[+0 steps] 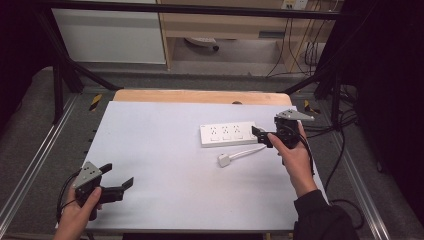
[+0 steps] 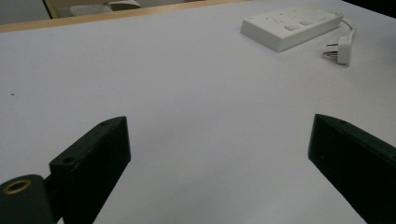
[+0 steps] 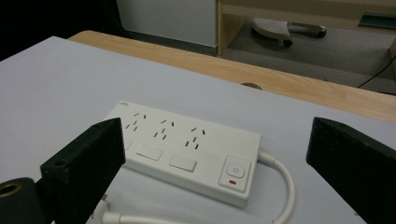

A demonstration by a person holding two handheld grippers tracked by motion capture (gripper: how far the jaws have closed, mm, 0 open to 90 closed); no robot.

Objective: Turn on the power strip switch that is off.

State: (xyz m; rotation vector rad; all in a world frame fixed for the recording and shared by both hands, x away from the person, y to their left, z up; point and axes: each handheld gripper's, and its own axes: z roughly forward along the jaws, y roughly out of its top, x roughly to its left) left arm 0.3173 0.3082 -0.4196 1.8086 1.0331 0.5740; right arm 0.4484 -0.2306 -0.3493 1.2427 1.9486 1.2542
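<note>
Right gripper (image 1: 261,136) wide open just beside the white plastic three-socket power strip (image 1: 228,134) — its white plug (image 1: 224,160) nearer, left gripper (image 1: 119,179) open, near-left.

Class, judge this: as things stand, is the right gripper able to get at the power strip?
Probably yes. The right gripper is open, right at the power strip's near end, with nothing between them. The plug lies off to the side, out of the way.
</note>
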